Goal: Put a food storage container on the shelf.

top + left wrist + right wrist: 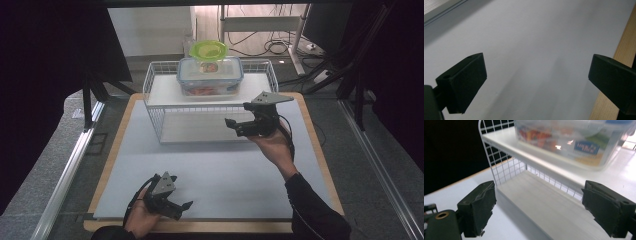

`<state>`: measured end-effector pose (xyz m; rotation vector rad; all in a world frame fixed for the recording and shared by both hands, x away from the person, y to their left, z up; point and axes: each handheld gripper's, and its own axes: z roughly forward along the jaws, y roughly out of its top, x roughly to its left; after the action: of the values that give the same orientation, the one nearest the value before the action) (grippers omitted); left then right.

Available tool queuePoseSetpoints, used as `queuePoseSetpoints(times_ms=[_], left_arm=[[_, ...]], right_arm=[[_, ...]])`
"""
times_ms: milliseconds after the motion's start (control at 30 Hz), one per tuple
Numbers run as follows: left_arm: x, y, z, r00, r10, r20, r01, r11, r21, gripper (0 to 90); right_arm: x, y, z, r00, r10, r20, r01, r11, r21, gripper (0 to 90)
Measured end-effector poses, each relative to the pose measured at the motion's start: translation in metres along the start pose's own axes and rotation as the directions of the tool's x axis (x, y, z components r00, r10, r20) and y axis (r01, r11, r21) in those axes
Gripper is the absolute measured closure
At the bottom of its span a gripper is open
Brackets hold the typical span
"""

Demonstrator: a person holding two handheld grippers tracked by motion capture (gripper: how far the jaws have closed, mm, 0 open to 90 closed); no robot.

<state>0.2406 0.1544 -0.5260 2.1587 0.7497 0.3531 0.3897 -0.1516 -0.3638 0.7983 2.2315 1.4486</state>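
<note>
Clear container (pixel 210 76) on rack (pixel 155 82), just beyond open right tongs (pixel 234 126)

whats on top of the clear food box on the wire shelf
A green lidded bowl sits on the clear food box, which rests on the wire shelf. The bowl covers the middle of the box's lid; the bowl's contents cannot be made out.

A wire rack (pixel 159 95) is placed at the far middle of the table (pixel 215 175). A container (pixel 210 76) is set on its upper shelf, and a cup (pixel 208 51) on the container.
</note>
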Motion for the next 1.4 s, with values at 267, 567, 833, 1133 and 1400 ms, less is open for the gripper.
queuePoseSetpoints(times_ms=[267, 567, 833, 1133, 1400], left_arm=[[-0.001, 0.0, 0.0, 1.0, 0.001, 0.006, -0.001, 1.0, 0.001, 1.7], [-0.001, 0.0, 0.0, 1.0, 0.001, 0.006, -0.001, 1.0, -0.001, 1.7], [0.0, -0.001, -0.001, 1.0, -0.003, 0.004, 0.003, 1.0, -0.005, 1.7], [0.001, -0.001, -0.001, 1.0, -0.002, 0.002, 0.002, 1.0, -0.003, 1.7], [0.001, -0.001, 0.0, 1.0, -0.006, 0.004, 0.006, 1.0, 0.0, 1.7]], right_arm=[[0.003, -0.028, -0.004, 0.9994, 0.011, -0.033, -0.01, 1.0, 0.021, 8.5], [0.011, -0.048, -0.014, 0.9984, -0.015, -0.055, 0.017, 0.999, 0.033, 3.4], [0.021, -0.062, -0.017, 0.9976, -0.051, -0.046, 0.054, 0.996, 0.064, 0.0], [0.023, -0.086, -0.02, 0.9984, -0.047, -0.033, 0.051, 0.992, 0.119, 0.0], [0.021, -0.103, -0.03, 0.9992, -0.034, -0.02, 0.037, 0.989, 0.145, 0.6]])
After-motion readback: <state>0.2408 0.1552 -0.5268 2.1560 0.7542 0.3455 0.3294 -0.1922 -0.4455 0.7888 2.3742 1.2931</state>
